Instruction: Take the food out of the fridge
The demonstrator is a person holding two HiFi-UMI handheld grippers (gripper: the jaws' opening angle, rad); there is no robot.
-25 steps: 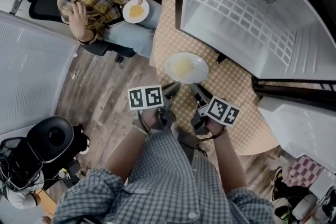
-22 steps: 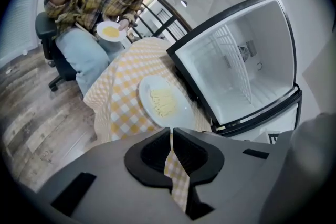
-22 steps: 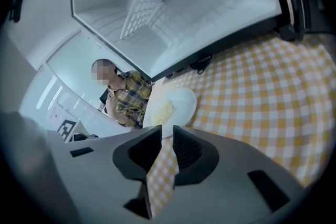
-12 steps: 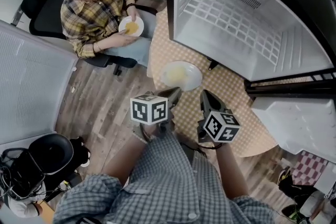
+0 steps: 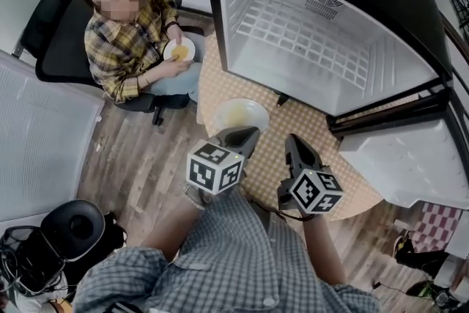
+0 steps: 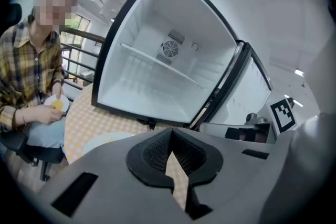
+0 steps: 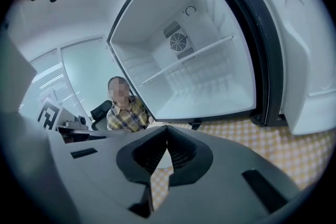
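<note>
Above the table, my left gripper and right gripper hang clenched, empty, beside the plate; one careless swing could knock it off the edge.

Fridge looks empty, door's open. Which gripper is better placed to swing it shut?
Likely right. The right gripper hangs on the side of the open door; the left gripper sits by the plate, farther off. Both are shut and empty.

Open fridge mouth facing table, plate before it, door flanking right, seated person left
</note>
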